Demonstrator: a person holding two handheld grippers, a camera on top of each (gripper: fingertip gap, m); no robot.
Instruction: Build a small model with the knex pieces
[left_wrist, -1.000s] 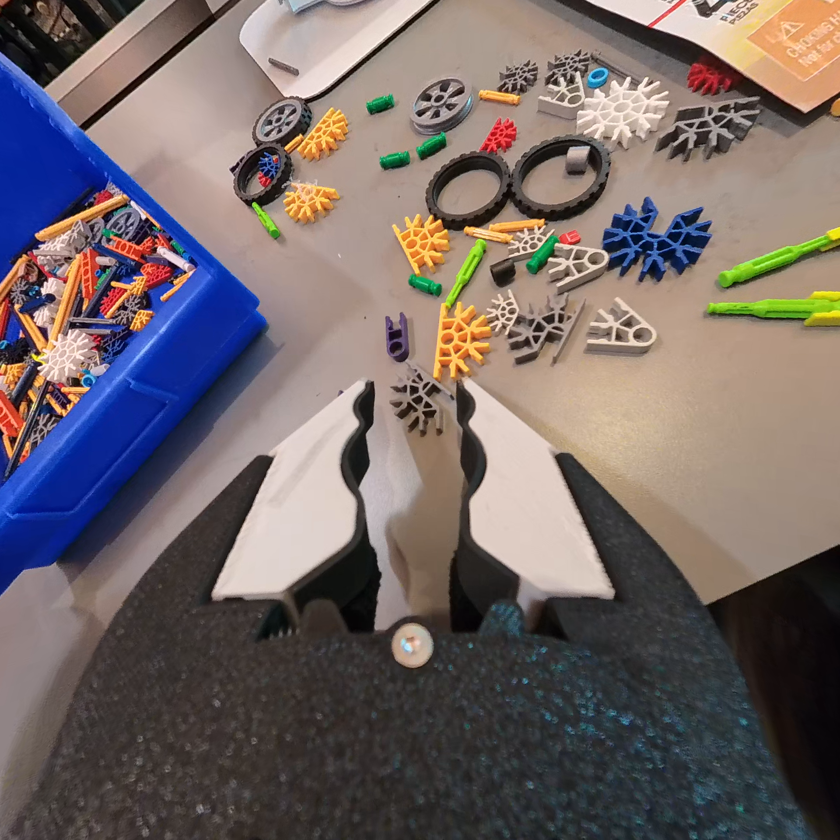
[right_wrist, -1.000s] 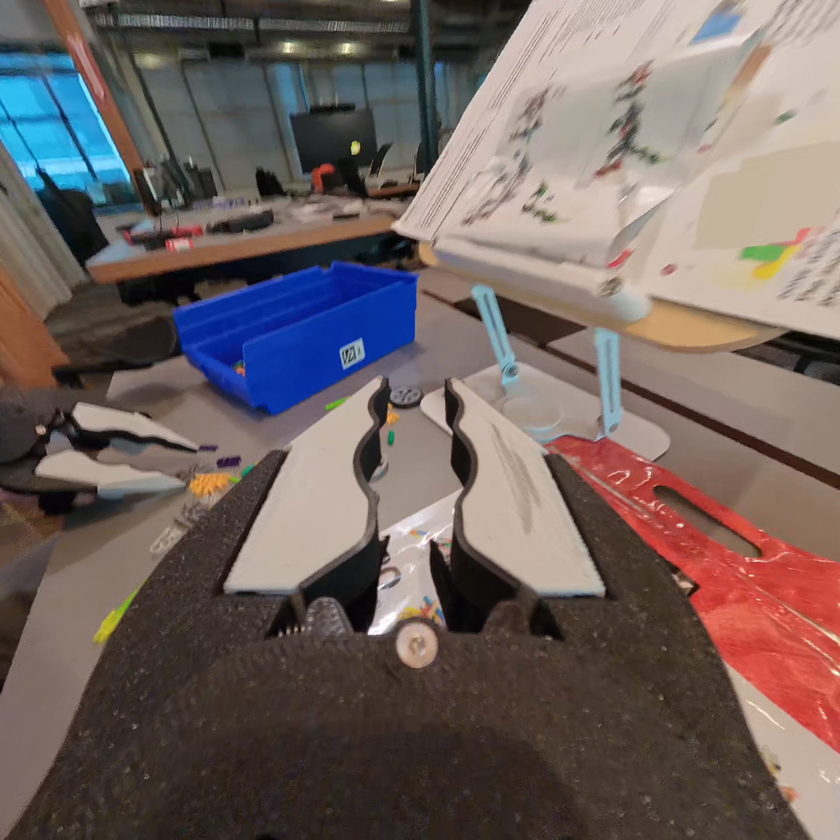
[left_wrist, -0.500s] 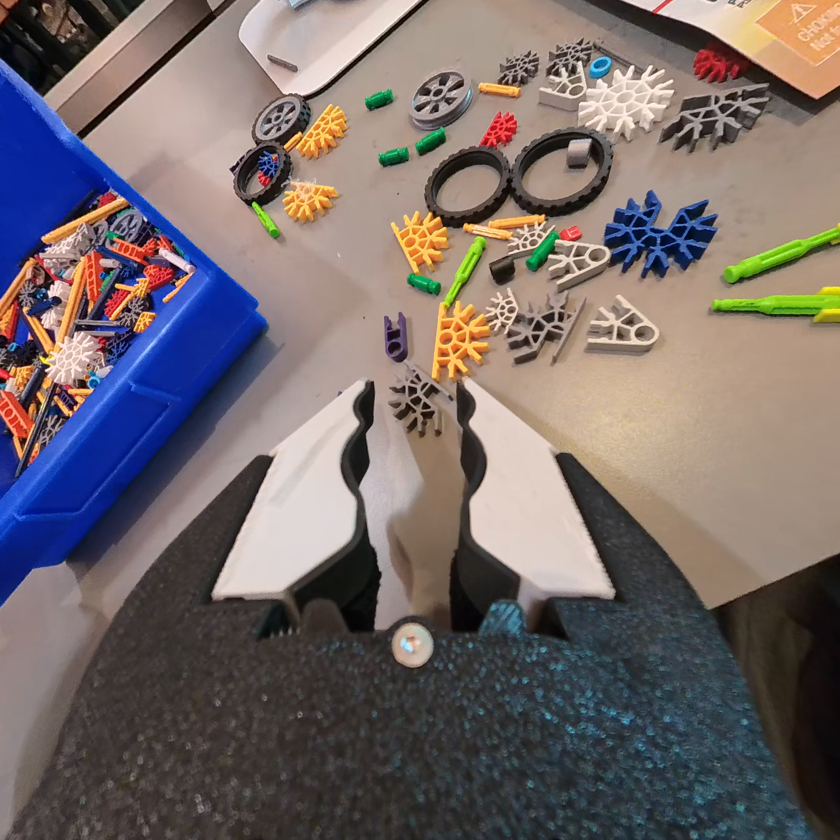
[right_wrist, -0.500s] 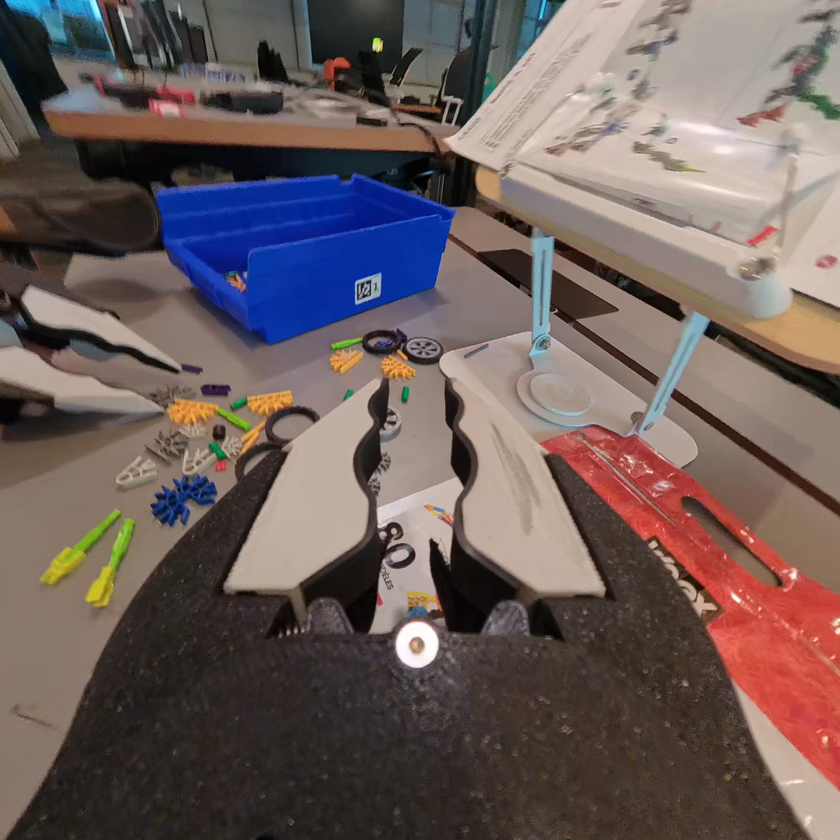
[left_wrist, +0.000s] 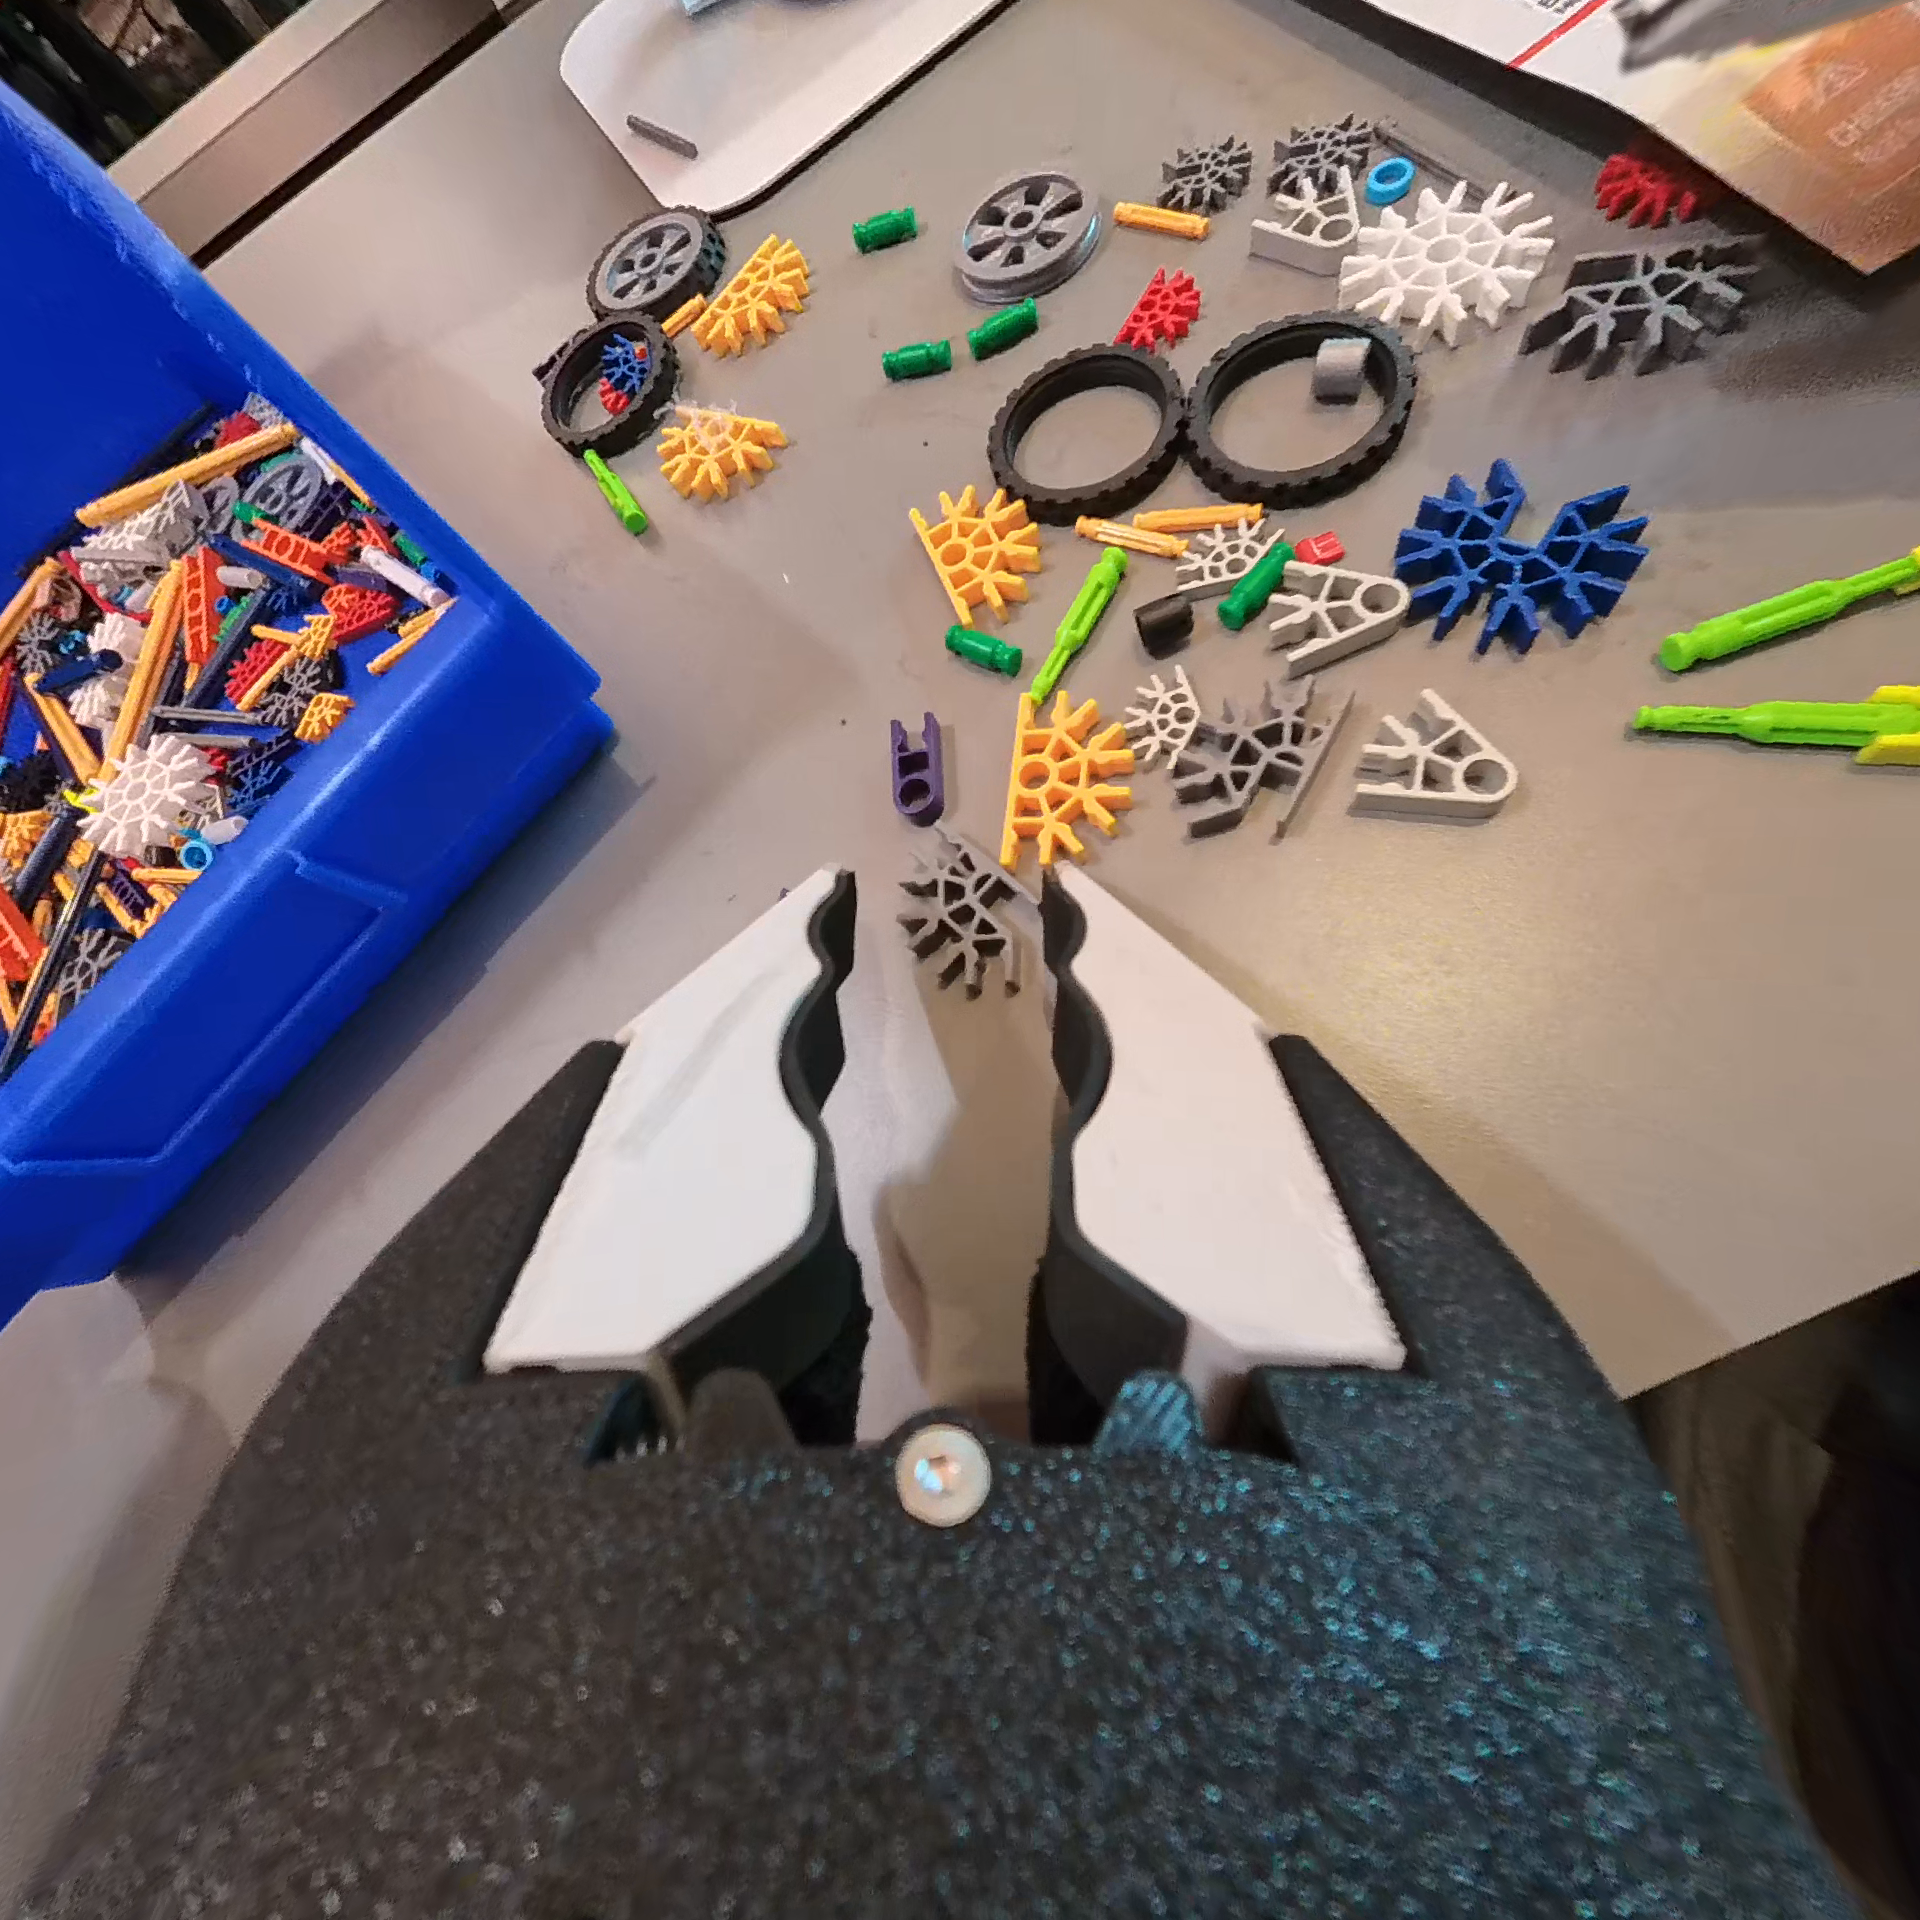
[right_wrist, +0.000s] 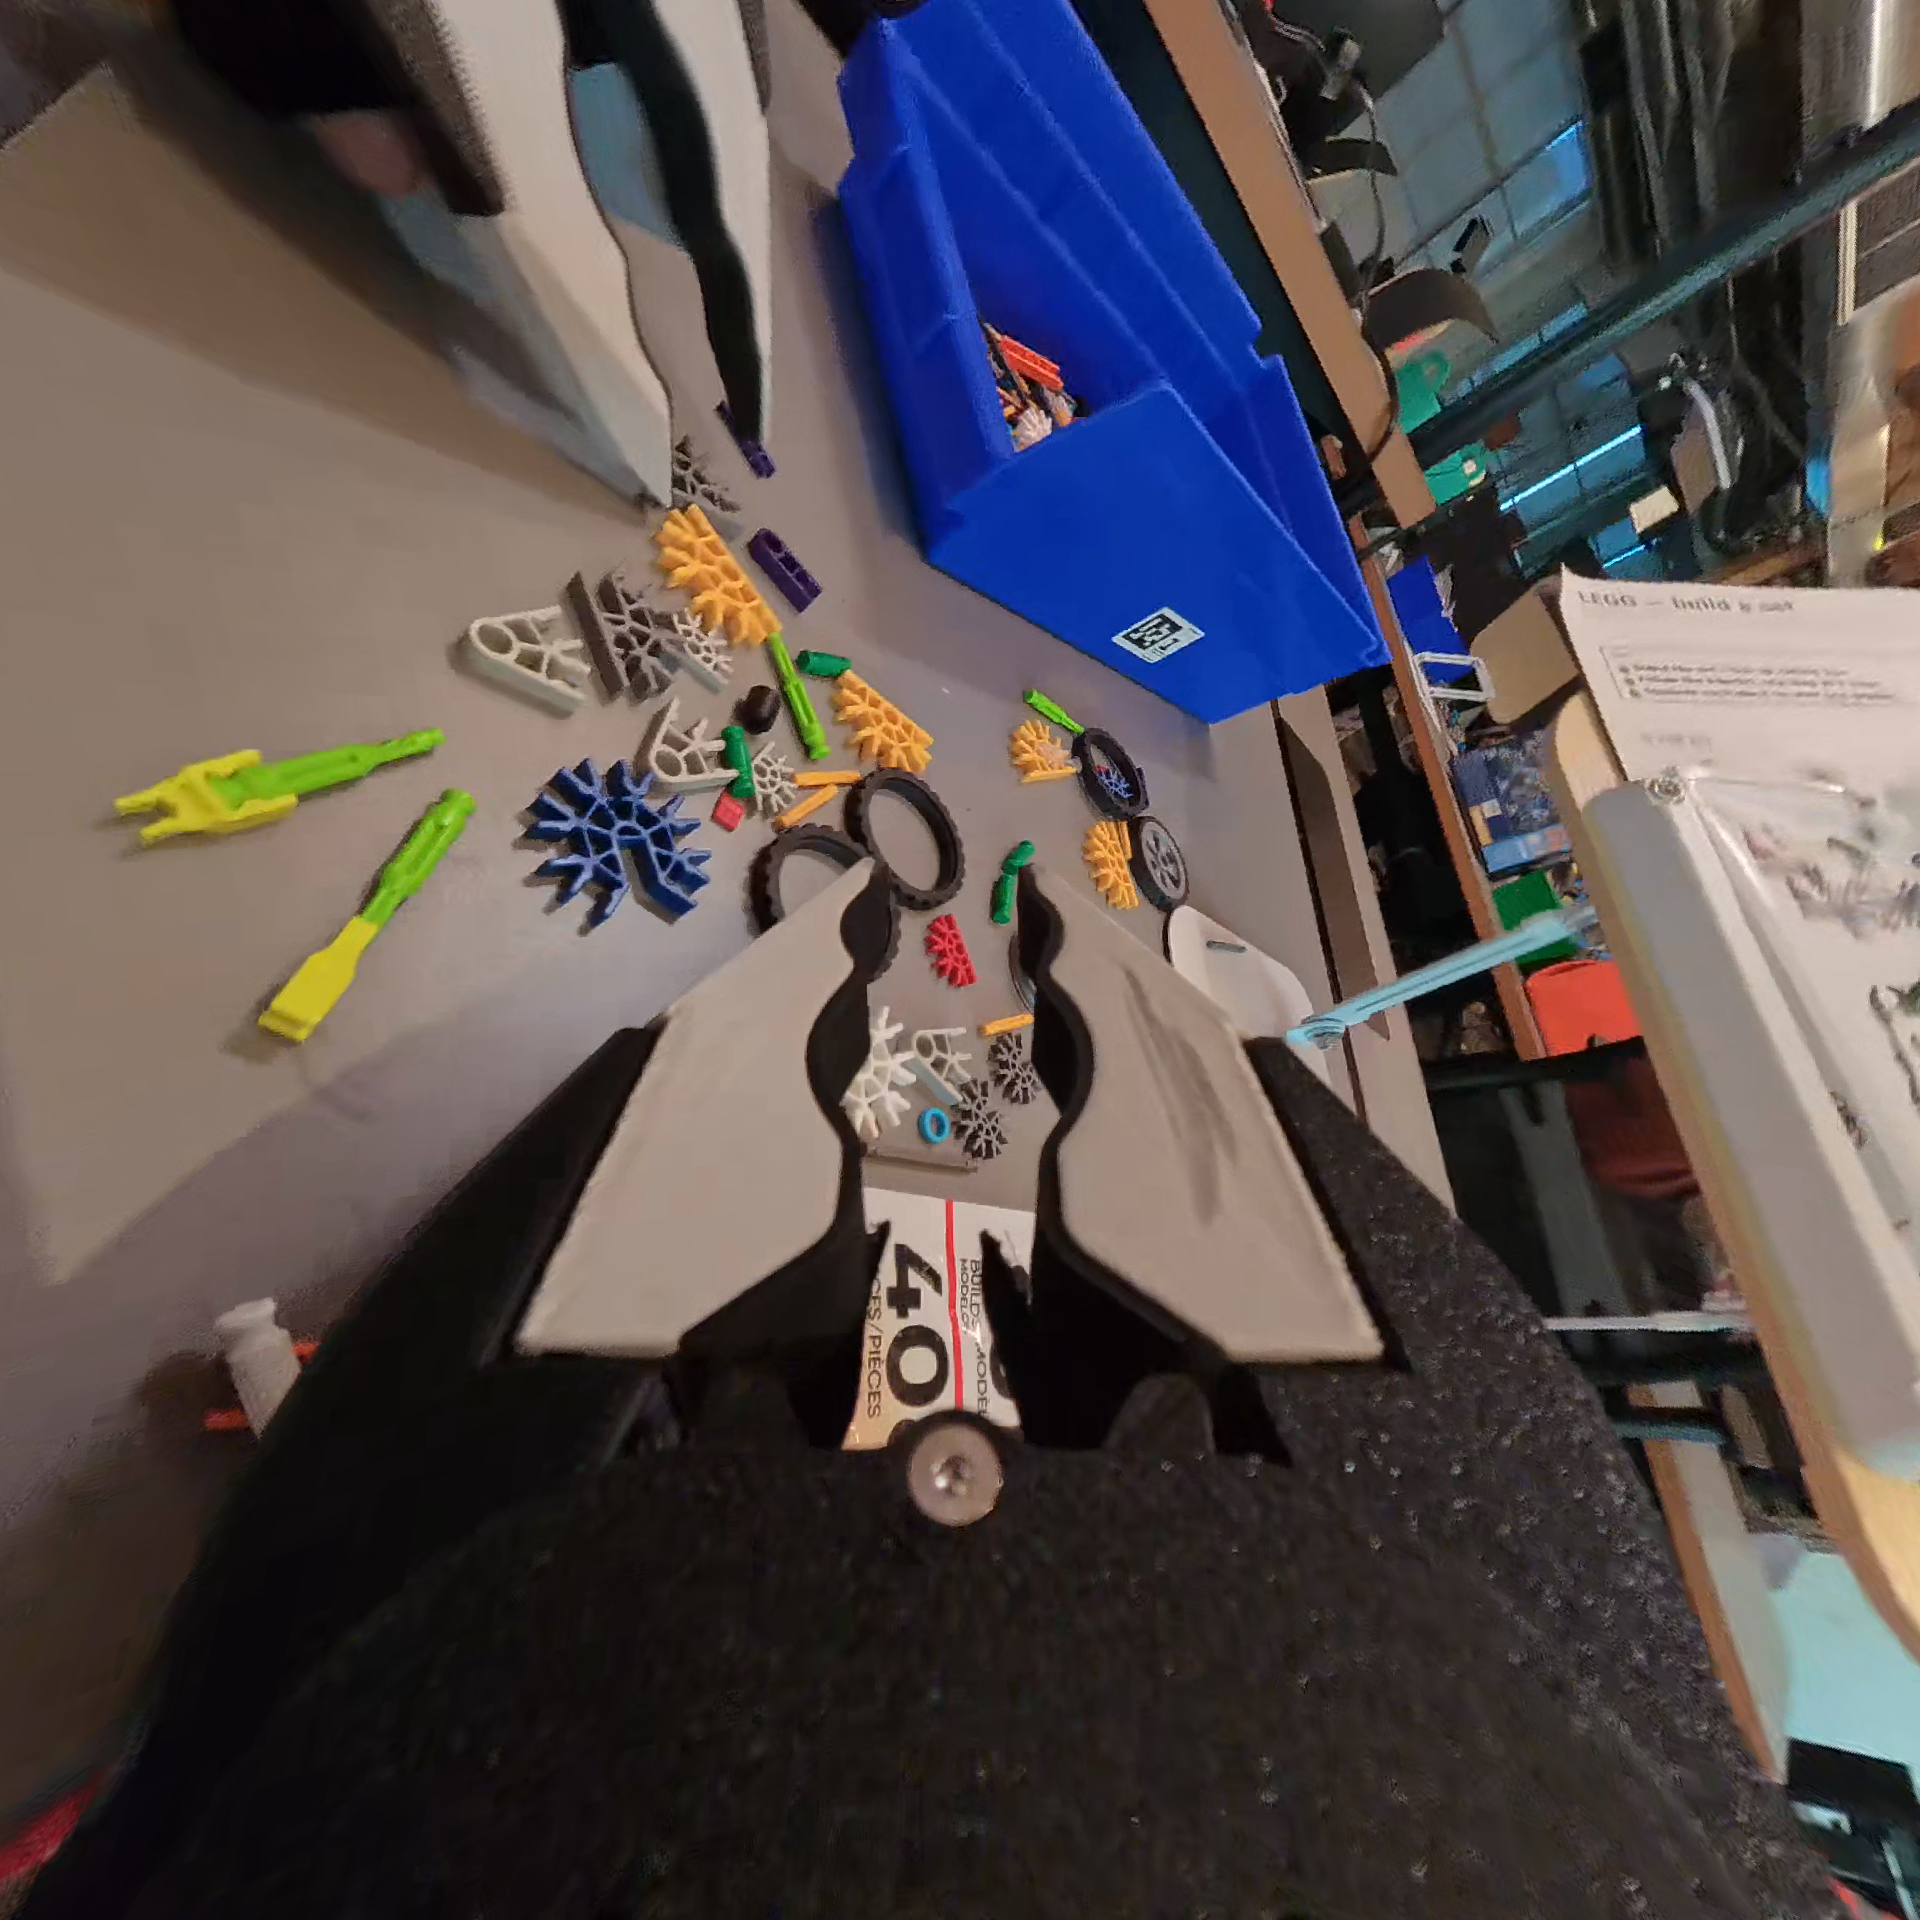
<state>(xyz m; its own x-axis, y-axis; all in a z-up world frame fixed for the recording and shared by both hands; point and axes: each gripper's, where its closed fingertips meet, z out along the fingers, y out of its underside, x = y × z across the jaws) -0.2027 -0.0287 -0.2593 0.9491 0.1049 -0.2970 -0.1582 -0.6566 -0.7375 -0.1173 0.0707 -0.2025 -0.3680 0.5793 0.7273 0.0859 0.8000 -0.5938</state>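
Right wrist view: your right gripper, jaws spread and empty, has swung down from the booklet stand to hover over a red connector. Your left gripper stays parted around a grey connector at its tips, bin to its left.

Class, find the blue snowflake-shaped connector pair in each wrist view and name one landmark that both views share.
Left wrist view: the blue snowflake connectors lie right of centre, beyond the two black tyre rings.
Right wrist view: the blue snowflake connectors lie left of centre, just left of the same rings.
Shared landmark: the blue bin of loose pieces.
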